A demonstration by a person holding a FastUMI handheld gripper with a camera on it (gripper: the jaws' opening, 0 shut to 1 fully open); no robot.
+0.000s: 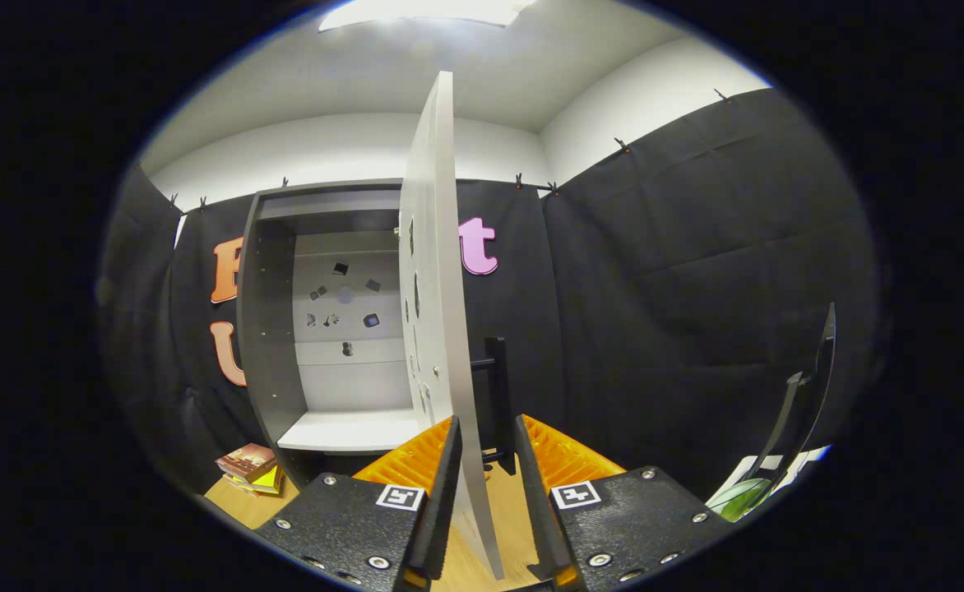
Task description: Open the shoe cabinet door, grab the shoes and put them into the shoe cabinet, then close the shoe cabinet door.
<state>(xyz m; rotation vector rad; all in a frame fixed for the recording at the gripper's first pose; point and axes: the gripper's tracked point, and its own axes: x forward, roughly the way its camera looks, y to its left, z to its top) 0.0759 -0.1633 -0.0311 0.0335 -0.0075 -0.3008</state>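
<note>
The grey shoe cabinet [272,329] stands against the booth wall with its door [433,247] swung wide, seen edge-on. Inside are a pale shelf [350,429] and a back panel with small dark marks. The door's free edge runs down between the fingers of my gripper [486,427]. The left finger [441,469] lies close against the door's inner face. The right finger [535,469] stands a little off the outer face, with a gap showing. A black bar handle [496,386] sticks out from the outer face just beyond the right finger.
A small stack of books [250,469] lies on the wooden surface [239,503] by the cabinet's lower left corner. At the far right, a thin curved dark object on a stand [807,403] rises beside a green thing [739,497].
</note>
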